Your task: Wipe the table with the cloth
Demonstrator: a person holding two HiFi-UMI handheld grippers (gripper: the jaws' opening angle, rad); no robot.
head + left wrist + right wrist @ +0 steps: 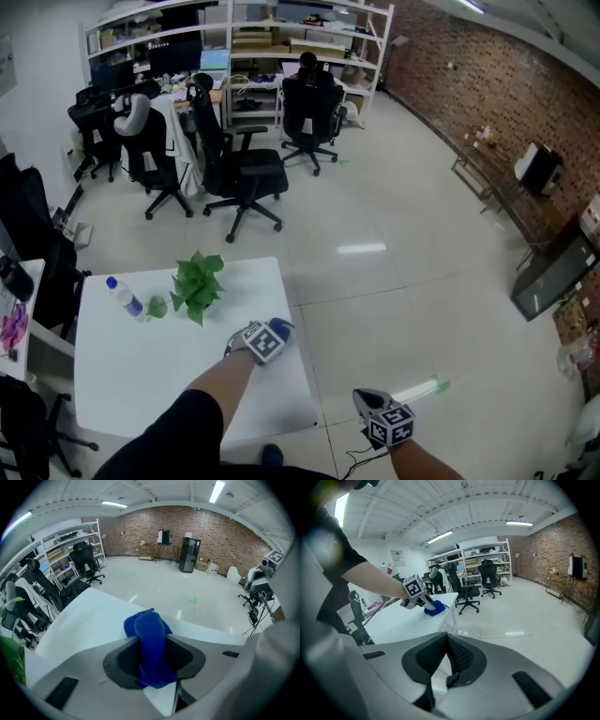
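Observation:
A blue cloth [149, 625] is bunched between the jaws of my left gripper [151, 641], which is shut on it. In the head view this gripper [272, 336] holds the cloth [283, 327] down at the white table [141, 366], close to its right edge. The right gripper view shows the same cloth [435, 607] resting on the tabletop [403, 618] under the left gripper [423, 603]. My right gripper [373, 405] hangs off the table to the right, over the floor. Its jaws [447, 639] meet at the tips with nothing between them.
A green potted plant [197, 284] and a clear bottle with a blue cap [124, 296] stand at the table's far left part. Black office chairs [239, 173] and shelving lie beyond the table. A green mark [417, 389] glows on the tiled floor to the right.

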